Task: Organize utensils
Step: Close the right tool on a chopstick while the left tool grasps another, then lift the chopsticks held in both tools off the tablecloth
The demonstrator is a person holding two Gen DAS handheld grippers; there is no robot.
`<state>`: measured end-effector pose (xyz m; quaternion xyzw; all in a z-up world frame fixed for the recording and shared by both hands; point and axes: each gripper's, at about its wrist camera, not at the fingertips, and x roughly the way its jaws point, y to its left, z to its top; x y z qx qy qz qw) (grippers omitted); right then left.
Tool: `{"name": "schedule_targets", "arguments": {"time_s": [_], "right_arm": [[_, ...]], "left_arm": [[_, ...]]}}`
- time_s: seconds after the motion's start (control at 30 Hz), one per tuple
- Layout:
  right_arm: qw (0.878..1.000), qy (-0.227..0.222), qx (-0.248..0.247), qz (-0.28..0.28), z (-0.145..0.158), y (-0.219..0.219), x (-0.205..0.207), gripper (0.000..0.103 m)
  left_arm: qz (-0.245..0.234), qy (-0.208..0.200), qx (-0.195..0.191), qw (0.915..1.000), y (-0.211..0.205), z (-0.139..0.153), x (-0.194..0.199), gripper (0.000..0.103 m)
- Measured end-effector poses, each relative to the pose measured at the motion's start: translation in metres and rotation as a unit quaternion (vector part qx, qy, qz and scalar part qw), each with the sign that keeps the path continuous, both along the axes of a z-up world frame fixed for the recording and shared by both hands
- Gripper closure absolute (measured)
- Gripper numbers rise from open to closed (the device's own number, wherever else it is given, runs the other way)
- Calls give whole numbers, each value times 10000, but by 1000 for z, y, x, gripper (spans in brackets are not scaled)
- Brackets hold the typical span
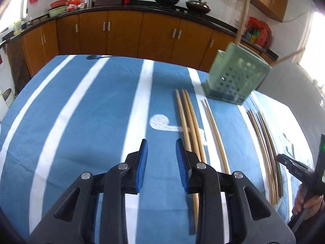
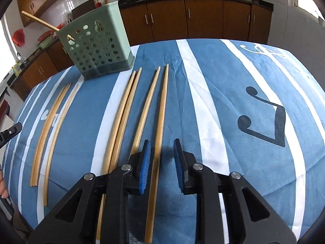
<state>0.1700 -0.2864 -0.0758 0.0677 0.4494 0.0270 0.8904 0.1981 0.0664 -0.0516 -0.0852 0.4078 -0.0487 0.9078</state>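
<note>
Several light wooden chopsticks lie side by side on a blue and white striped cloth [image 2: 233, 85]. My right gripper [image 2: 162, 148] is open and low over the cloth. Its blue pads straddle the rightmost chopstick [image 2: 163, 105] without pressing on it. My left gripper [image 1: 161, 148] is open with only cloth between its pads. A bundle of three chopsticks [image 1: 191, 122] lies just right of it. A green perforated holder [image 1: 237, 77] [image 2: 99, 48] stands at the far side. Two chopsticks [image 1: 243, 14] lean out of its top.
More chopsticks lie to the right in the left wrist view: a thin pair [image 1: 213, 130] and a darker group [image 1: 264, 142]. A hand [image 1: 306, 201] grips a handle at that edge. Brown kitchen cabinets [image 1: 121, 34] and a dark counter with woks stand behind the table.
</note>
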Motion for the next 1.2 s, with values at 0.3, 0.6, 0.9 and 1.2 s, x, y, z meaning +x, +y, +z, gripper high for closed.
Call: {"name": "schedule_targets", "arguments": {"time_s": [0.3, 0.6, 0.9, 1.2], "right_arm": [[9965, -34, -208, -809, 1, -32, 6, 95], [9968, -70, -288, -748, -1, -33, 3, 95], [9968, -79, -299, -735, -1, -32, 3, 95], [9976, -89, -260, -638, 0, -25, 13, 95]], "left_arm": [[-407, 134, 35, 9991, -25, -10, 2, 74], [-622, 314, 282, 9972, -46, -23, 5, 82], [-561, 376, 616, 9958, -54, -33, 5, 91], [40, 377, 739, 9965, -25, -33, 29, 95]]}}
